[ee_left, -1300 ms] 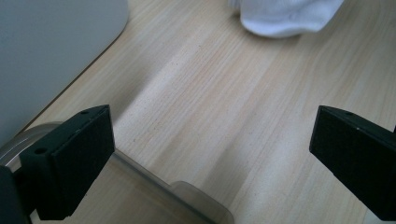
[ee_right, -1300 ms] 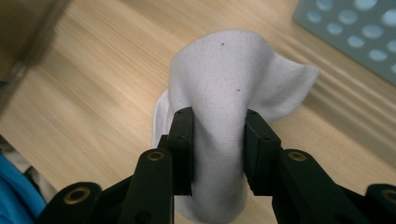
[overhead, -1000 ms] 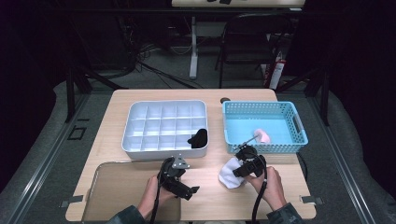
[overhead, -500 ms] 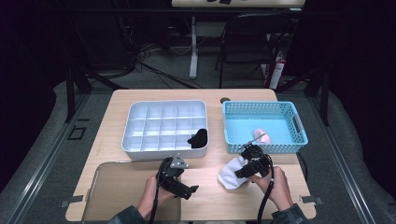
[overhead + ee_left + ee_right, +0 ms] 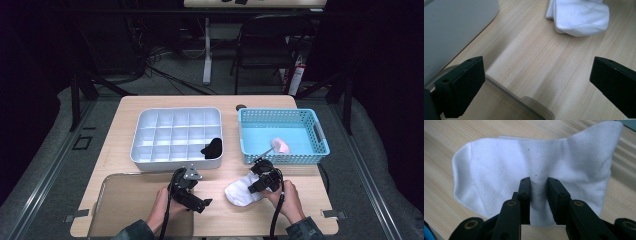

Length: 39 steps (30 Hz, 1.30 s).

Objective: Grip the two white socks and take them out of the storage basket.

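Now your right gripper (image 5: 538, 195) is down on the white sock (image 5: 499, 170), its jaws having just been closing, a pinch of the cloth between them. The sock lies flat on the table (image 5: 310, 195), just in front of the blue basket (image 5: 250, 135). Your left gripper (image 5: 197, 200) hangs wide open over bare wood, nothing between its jaws, beside the tray (image 5: 454, 27).

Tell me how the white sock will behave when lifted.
The white sock lies flat and creased, so it will probably droop limp. The right gripper pinches a fold of knit cloth, so slipping seems unlikely. It looks thin, so likely very light.
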Available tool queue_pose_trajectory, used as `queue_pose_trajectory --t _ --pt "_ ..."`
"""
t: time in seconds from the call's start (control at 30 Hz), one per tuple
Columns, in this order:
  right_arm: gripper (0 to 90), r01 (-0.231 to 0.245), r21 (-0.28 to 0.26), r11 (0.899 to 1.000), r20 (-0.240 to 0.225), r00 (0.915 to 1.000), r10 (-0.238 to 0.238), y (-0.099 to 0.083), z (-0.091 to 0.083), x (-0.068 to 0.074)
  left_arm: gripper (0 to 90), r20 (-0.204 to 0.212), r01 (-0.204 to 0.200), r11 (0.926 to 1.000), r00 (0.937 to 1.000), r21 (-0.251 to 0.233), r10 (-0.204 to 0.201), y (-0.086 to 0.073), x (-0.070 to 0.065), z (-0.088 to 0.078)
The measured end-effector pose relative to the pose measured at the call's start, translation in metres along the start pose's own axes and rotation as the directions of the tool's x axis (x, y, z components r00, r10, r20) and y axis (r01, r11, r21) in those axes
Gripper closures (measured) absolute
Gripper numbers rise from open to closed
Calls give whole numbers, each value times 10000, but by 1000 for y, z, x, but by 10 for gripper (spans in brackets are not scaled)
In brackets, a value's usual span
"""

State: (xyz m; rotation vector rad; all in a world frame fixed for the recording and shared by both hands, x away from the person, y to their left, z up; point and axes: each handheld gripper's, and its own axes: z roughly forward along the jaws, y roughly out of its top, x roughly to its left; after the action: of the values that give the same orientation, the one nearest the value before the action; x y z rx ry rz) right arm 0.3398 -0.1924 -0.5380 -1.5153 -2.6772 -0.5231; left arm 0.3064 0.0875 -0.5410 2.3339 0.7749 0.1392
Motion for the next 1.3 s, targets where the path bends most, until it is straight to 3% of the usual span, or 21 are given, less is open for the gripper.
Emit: queue_pose_trajectory --t 0.07,0.1,0.17,0.27,0.37,0.47,0.53,0.7,0.87,0.93,1.17,1.3 --pt "701 -235 -95 9997 -9 9997 235 -1 0 -1 1 -53 21 10000 10000 -38 -21 0 0 -1" --pt "676 -64 54 10000 -43 10000 64 0 -3 -3 1 -58 26 10000 10000 -46 -26 0 0 -1" --pt "636 -32 -148 9999 -94 10000 31 -3 -8 -6 1 -52 -22 10000 10000 -59 22 1 0 -2" --pt "614 -314 -829 9961 -170 9994 300 -8 -22 -15 1 -126 -82 10000 9999 -26 82 2 -2 -3" --pt "597 -717 -1660 9835 -188 9974 695 -15 -35 -28 1 -41 -110 9999 9999 -59 110 2 -4 -1" --pt "574 -1212 -2146 9691 -121 9925 1214 -21 -39 -39 1 -28 -132 9999 9999 3 132 3 -5 1" --pt "561 -1317 -2071 9694 -118 9912 1321 -21 -35 -43 1 18 -112 9999 9999 25 112 3 -5 2" --pt "553 -1288 -1430 9813 141 9911 1321 -18 -19 -46 2 -16 -110 9999 9999 73 110 3 -5 2" --pt "596 -1506 -1087 9826 125 9882 1528 -16 -9 -48 2 -48 -96 9999 9999 59 96 3 -4 2" --pt "636 -1623 -1000 9817 -68 9867 1624 -16 -6 -48 2 -59 -80 10000 10000 50 81 3 -4 2" --pt "795 -1589 -935 9828 23 9871 1599 -15 -5 -48 2 -102 -111 9999 9999 71 112 3 -5 2" --pt "822 -1676 -1023 9805 -40 9858 1681 -17 -9 -49 2 -125 -95 10000 9999 19 95 3 -4 1"
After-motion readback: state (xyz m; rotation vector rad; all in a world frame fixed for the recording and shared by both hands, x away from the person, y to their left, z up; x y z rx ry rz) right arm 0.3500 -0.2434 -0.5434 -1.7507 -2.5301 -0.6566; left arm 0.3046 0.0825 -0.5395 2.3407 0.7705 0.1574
